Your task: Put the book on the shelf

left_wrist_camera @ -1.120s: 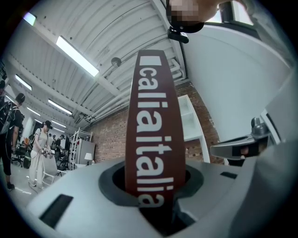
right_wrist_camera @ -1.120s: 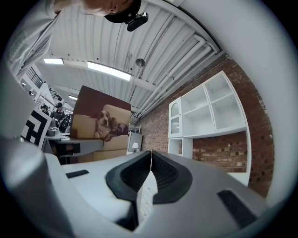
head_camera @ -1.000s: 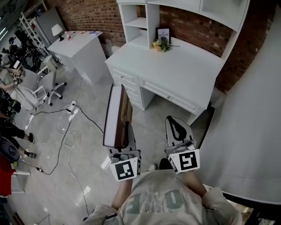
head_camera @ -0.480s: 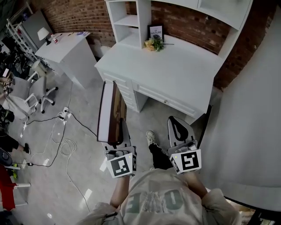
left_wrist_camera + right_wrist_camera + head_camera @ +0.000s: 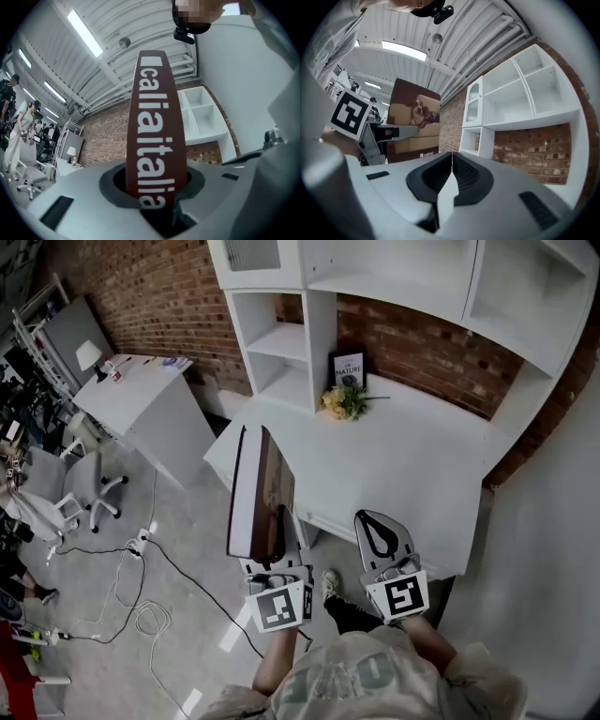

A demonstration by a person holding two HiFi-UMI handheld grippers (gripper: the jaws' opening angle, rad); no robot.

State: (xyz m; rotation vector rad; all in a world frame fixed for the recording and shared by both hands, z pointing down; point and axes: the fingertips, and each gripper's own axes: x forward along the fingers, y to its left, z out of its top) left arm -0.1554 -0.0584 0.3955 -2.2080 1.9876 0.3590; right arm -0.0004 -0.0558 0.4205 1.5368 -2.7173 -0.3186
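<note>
Gripping the upright brown book, white-lettered spine and dog-on-sofa cover, is the left gripper; the right gripper has its jaws together.

Gripped a large book upright in the left gripper, just beside the right gripper, jaws together. Faced a white desk bearing yellow flowers under open shelves against a brick wall.
</note>
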